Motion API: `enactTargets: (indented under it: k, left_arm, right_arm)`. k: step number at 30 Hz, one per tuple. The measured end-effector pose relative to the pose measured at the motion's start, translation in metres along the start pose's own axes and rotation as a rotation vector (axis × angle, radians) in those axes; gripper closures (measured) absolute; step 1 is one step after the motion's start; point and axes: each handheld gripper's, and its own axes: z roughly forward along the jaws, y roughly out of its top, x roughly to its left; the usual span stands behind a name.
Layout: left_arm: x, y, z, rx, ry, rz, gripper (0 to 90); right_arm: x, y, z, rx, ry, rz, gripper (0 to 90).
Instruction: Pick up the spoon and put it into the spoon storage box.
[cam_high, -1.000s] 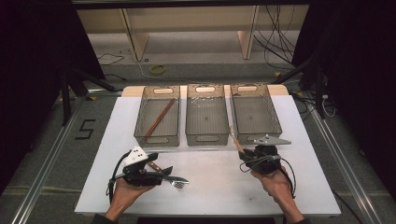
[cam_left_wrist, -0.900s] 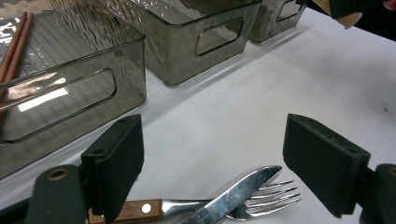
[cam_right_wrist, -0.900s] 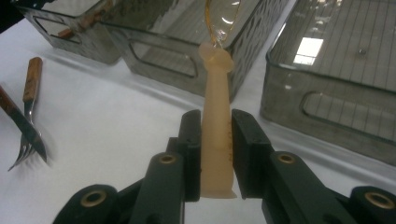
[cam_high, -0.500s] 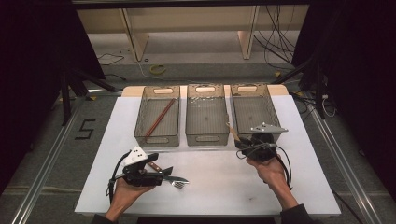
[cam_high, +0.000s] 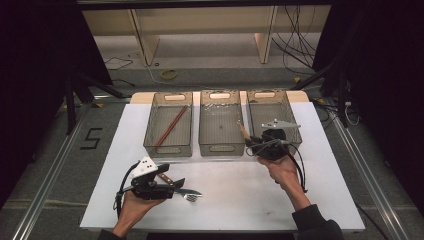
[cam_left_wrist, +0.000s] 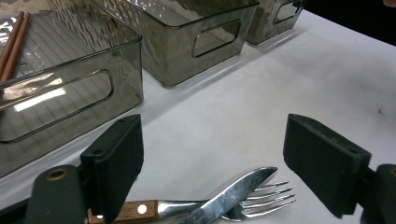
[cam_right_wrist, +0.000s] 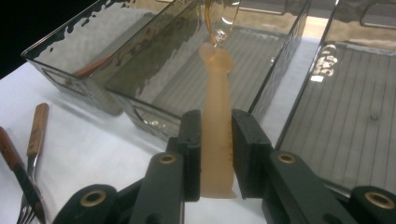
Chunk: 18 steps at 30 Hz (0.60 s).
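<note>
- Sorting cutlery into three smoky clear plastic bins looks partly done: the left bin (cam_high: 168, 131) at centre left of the high view already holds reddish-brown wooden chopsticks (cam_high: 171, 125).
- Left gripper (cam_high: 176, 187), lower left, has its jaws spread wide over a wood-handled steel fork (cam_left_wrist: 219, 208) and steel knife (cam_left_wrist: 231, 198) lying crossed on the white table (cam_high: 240, 192), both not yet sorted.
- Right gripper (cam_right_wrist: 216, 151) is clamped on a pale translucent plastic spoon (cam_right_wrist: 216, 135), held over the middle bin (cam_high: 221, 125) and right bin (cam_high: 272, 117).
- Compared with a second ago, that hand has lifted from the table towards the bins; the left has not moved.
</note>
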Motion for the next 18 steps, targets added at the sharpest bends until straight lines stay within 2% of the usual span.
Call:
enactTargets:
  k: [13, 18]
  left_arm:
    - [0.001, 0.000, -0.001, -0.012, -0.002, 0.001, 19.6]
    - [0.002, -0.001, -0.002, -0.031, -0.013, -0.017, 19.5]
  right_arm:
    - [0.002, 0.023, 0.021, 0.004, 0.003, 0.002, 75.3]
    - [0.005, 0.031, 0.033, 0.010, 0.006, 0.003, 75.2]
